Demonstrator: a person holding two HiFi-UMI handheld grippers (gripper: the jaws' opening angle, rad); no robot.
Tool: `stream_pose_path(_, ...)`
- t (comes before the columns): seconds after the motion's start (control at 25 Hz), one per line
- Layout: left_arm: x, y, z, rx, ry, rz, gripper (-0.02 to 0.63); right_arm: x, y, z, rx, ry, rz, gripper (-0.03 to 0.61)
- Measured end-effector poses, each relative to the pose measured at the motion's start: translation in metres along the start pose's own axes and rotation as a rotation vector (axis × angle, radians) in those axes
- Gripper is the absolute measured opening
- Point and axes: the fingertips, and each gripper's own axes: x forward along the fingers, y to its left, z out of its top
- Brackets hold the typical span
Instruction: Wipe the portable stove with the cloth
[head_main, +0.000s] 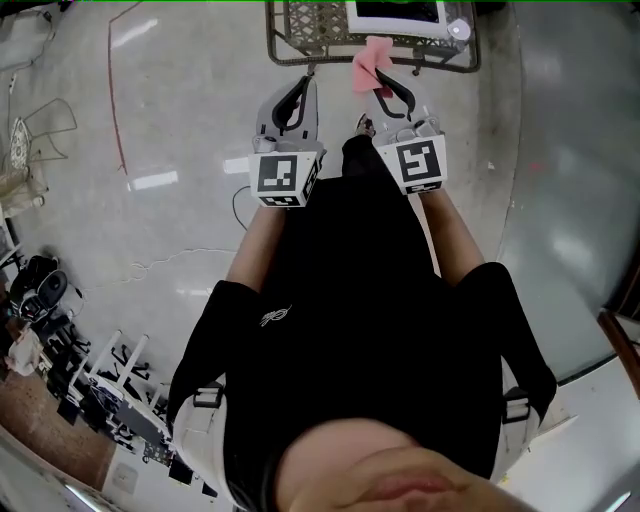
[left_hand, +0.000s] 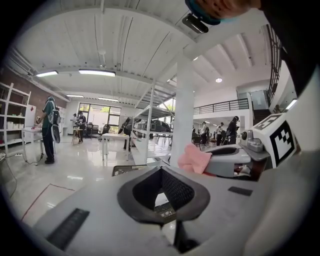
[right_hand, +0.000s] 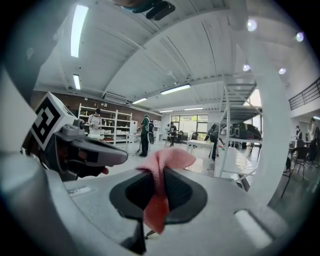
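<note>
At the far left of the head view a glossy grey floor (head_main: 150, 110) is seen, crossed by a thin red line (head_main: 113, 90). Next to the right, the left tool (head_main: 298, 88) is held out ahead of the person's black shirt (head_main: 350, 300), with its marker cube (head_main: 285, 176) turned up toward the camera. In the left gripper view its jaws are seen standing a little apart. Nothing is gripped between the dark pads (left_hand: 177, 190), and a strip of the scene beyond shows through the gap. Just to the right, the pink cloth (head_main: 368, 62) is held up by the right tool (head_main: 388, 92), whose own cube (head_main: 420, 162) sits close beside the other. In the right gripper view those jaws are seen closed on the cloth, which is pinched between the pads. A fold is bunched above them and a tail hangs down toward the camera. At the top edge of the head view, ahead of both tools, the white portable stove (head_main: 395, 14) is carried on a wire-mesh worktop (head_main: 300, 35). The cloth is seen near the worktop's front edge, and whether it touches that edge cannot be told.
</note>
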Motion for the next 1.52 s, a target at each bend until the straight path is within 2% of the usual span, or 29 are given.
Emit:
stream_pose_path(0.28, 0.065, -0.001, -0.026, -0.058, 0.121, 0.055, 0.000, 0.024, -0.047, -0.045, -0.062, 0.128, 0.091, 0.040)
stream_pose_path(0.4, 0.078, 0.001, -0.039, -0.073, 0.168, 0.079, 0.000, 0.031, -0.060, -0.068, -0.052, 0.186, 0.128, 0.041)
stream_pose_path(0.72, 0.103, 0.023, -0.062, -0.075, 0.260, 0.107, 0.000, 0.061, -0.078, -0.092, -0.004, 0.264, 0.164, 0.041)
stream_pose_path(1.0, 0.142, 0.046, -0.069, -0.108, 0.300, 0.046, 0.000, 0.093, -0.084, -0.111, 0.031, 0.381, 0.161, 0.043)
stream_pose_path(1.24, 0.179, 0.078, -0.075, -0.106, 0.337, -0.025, 0.000, 0.135, -0.085, -0.152, 0.042, 0.519, 0.171, 0.048)
stream_pose_path(1.36, 0.196, 0.096, -0.079, -0.120, 0.364, -0.065, 0.000, 0.159, -0.085, -0.181, -0.018, 0.591, 0.159, 0.048)
stream_pose_path(1.52, 0.212, 0.117, -0.085, -0.118, 0.406, -0.121, 0.000, 0.177, -0.079, -0.220, -0.142, 0.699, 0.189, 0.054)
